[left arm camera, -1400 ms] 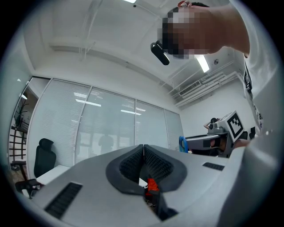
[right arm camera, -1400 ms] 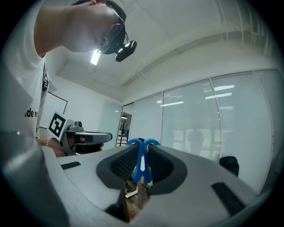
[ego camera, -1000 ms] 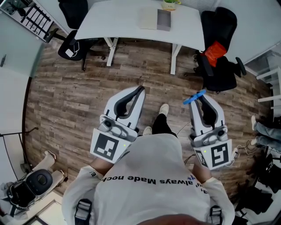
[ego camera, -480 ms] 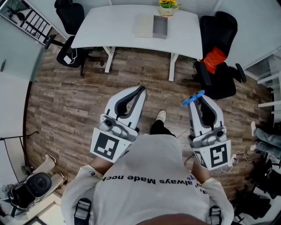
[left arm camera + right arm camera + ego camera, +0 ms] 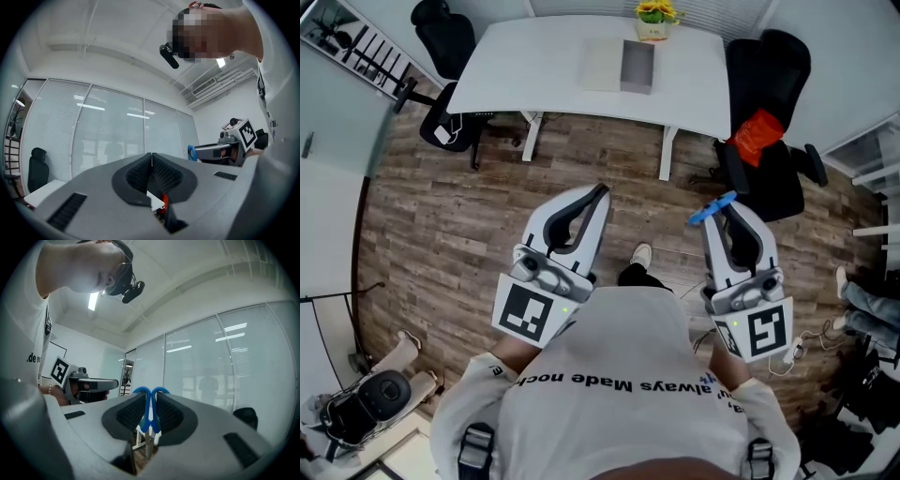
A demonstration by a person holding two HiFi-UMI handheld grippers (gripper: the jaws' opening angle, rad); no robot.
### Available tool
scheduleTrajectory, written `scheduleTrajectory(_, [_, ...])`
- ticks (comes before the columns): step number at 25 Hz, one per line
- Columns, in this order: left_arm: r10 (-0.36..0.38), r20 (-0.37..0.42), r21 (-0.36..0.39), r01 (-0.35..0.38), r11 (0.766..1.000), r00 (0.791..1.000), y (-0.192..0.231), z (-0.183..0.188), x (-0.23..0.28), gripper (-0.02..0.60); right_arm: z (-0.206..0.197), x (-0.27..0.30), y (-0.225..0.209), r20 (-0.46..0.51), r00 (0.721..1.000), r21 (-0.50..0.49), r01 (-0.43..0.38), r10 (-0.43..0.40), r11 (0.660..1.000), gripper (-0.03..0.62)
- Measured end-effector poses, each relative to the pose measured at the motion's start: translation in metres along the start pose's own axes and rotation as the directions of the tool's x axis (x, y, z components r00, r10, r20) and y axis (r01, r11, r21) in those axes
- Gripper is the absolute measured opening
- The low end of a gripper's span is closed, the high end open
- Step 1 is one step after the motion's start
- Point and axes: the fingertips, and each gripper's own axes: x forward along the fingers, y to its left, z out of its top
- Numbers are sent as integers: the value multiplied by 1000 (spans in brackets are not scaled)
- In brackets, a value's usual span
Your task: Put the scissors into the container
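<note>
Wooden floor fills most of the head view. At the top of the frame stands the white desk with the grey container on it, well apart from you. Your right gripper is clamped on the scissors at the blue handles; they are in the air at the right of the frame, over the floor. The 2 loops stand above the jaws and the metal blades hang below, toward the floor, so the long axis crosses the jaws. I judge the scissors light and stiff, but the plastic looks smooth and the blades sharp, so the handles are the good place to hold. Your left gripper has its 2 jaws together, with nothing between.
</note>
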Motion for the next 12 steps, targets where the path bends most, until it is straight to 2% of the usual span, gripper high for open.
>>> scheduleTrajectory(12, [13,-4,4,-13,1000,1000,13,-11,52,20,-2,28,-46,0,1000,-9,-29,29,1000,81])
